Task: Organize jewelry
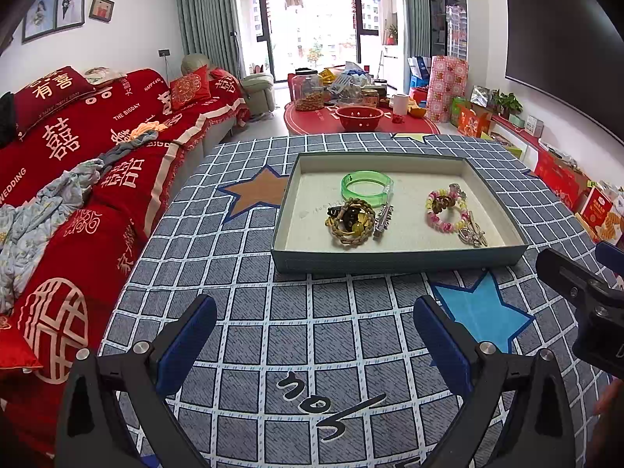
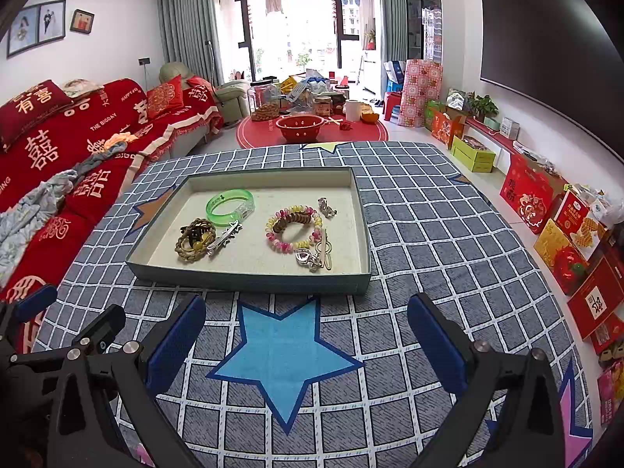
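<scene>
A checked blue-grey counter [image 2: 409,210] is seen spread before a red-covered sofa [image 1: 78,148], with a shallow box lid [image 2: 249,280] set on it as a tray for the jewelry. Every piece is already gathered inside the tray: a green bangle [image 2: 230,204] at the back, a brown beaded bracelet [image 2: 195,240] at the left with a silver hair clip [image 2: 224,236] just beside it, a pink and yellow beaded bracelet [image 2: 294,228] toward the right, and small silver charms [image 2: 312,257] near the front wall.

Both tools are held low over the counter, short of the tray. The jaws of the left gripper [image 1: 314,335] are spread wide and nothing is held; the jaws of the right gripper [image 2: 306,335] are likewise spread and empty.

The task is judged to be at a pause between picks, or near its end. If sorting goes on, a reach over the tray's front wall is called for, and the overlapping pieces must be separated with a fine pinch.

On the sofa cover, "THE BIGDAY", "WEDDING" and "HAPPY" are legible beside the characters 有喜 and 囍.
</scene>
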{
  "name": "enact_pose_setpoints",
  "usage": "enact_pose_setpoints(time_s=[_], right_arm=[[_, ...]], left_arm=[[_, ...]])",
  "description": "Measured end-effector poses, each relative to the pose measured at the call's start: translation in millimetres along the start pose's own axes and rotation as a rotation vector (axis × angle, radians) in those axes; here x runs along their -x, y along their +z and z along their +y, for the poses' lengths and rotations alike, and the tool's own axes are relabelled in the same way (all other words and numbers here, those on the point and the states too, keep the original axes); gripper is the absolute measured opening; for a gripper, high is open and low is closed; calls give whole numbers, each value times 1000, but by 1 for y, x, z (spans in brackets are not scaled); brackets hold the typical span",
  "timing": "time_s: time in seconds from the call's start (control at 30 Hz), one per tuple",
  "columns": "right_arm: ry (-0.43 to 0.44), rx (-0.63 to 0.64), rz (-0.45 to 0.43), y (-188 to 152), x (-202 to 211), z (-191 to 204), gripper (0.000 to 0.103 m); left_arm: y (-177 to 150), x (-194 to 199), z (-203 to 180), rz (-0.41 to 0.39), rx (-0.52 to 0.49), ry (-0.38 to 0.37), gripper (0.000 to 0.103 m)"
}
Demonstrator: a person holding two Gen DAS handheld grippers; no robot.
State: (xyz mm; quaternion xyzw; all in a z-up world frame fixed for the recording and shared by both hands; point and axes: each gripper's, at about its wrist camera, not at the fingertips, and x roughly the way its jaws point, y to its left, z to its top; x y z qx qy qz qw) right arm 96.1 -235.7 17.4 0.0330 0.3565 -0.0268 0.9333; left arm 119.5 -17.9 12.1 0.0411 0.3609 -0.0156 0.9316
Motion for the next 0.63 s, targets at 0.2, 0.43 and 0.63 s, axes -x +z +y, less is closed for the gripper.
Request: enact_pose_setpoints(time_s=[0.2, 0.43, 0.63], right_arm=[[0, 0, 1, 0, 0, 1, 103], [2, 0, 2, 0, 1, 2, 103], [1, -1, 3, -1, 2, 3, 103]], left_arm=[[0, 0, 0, 2, 1, -1, 103], [-1, 2, 1, 7, -1, -8, 103], [-3, 2, 0, -1, -6, -26, 103]])
